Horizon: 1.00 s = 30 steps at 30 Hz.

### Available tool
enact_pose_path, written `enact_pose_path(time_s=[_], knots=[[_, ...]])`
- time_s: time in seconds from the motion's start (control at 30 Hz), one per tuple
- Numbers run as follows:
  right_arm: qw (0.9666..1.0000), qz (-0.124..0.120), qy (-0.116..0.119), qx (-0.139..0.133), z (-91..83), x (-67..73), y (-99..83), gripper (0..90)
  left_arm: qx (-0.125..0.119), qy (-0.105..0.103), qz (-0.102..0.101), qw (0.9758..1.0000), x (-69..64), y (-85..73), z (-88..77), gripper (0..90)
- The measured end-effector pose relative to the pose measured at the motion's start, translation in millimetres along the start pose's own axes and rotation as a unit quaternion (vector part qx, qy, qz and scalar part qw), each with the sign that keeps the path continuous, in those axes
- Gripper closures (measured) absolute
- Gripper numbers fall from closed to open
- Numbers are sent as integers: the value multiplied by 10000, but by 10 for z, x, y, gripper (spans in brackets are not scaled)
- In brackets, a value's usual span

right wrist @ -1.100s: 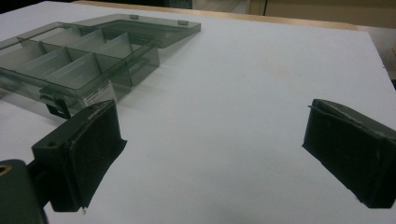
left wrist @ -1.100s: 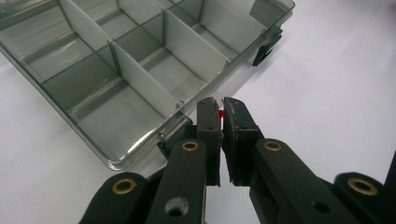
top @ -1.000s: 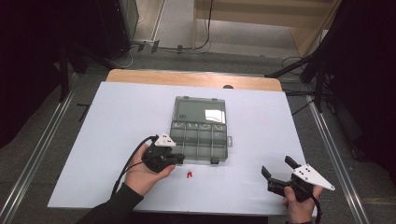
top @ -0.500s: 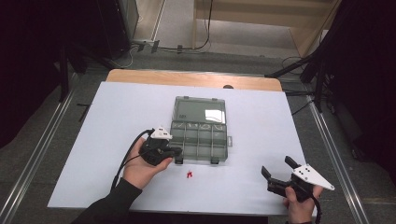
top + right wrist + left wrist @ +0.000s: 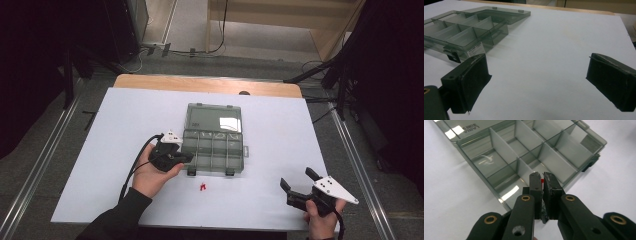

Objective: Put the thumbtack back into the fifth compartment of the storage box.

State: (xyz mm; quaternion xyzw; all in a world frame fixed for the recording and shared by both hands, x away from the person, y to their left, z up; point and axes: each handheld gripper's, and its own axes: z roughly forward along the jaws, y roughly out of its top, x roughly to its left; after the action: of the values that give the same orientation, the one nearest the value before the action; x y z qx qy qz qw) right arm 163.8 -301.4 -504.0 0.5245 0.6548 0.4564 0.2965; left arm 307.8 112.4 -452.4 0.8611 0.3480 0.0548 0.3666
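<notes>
The left black two-jaw gripper [image 5: 186,158] is held in the person's left hand [image 5: 152,172], palm cupped under its body, with the dark-sleeved forearm [image 5: 116,220] entering from the bottom edge. Its jaws are pinched almost together, seen closely in the left gripper view [image 5: 542,177]. The right black two-jaw gripper [image 5: 296,184] is gripped upright by the right hand [image 5: 320,222], its jaws spread wide apart.
</notes>
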Motion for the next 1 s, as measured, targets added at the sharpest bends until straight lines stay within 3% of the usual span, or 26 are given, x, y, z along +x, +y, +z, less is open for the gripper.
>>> enact_pose_path(time_s=[0.27, 0.57, 0.73, 1.0], knots=[[10000, 22, -7, 14, 7, -1, -4, 42, 67, 152, 3, 9999, 48, -8, 54, 853], [10000, 9, -2, 37, 13, -3, -9, 45, 18, 186, -21, 9998, 65, -19, 94, 849], [10000, 8, 4, 35, 15, -3, -10, 45, 2, 211, -67, 9998, 77, -18, 89, 790], [10000, 21, 1, 51, 18, -4, -12, 44, -90, 42, -107, 9999, 45, -10, 53, 600]])
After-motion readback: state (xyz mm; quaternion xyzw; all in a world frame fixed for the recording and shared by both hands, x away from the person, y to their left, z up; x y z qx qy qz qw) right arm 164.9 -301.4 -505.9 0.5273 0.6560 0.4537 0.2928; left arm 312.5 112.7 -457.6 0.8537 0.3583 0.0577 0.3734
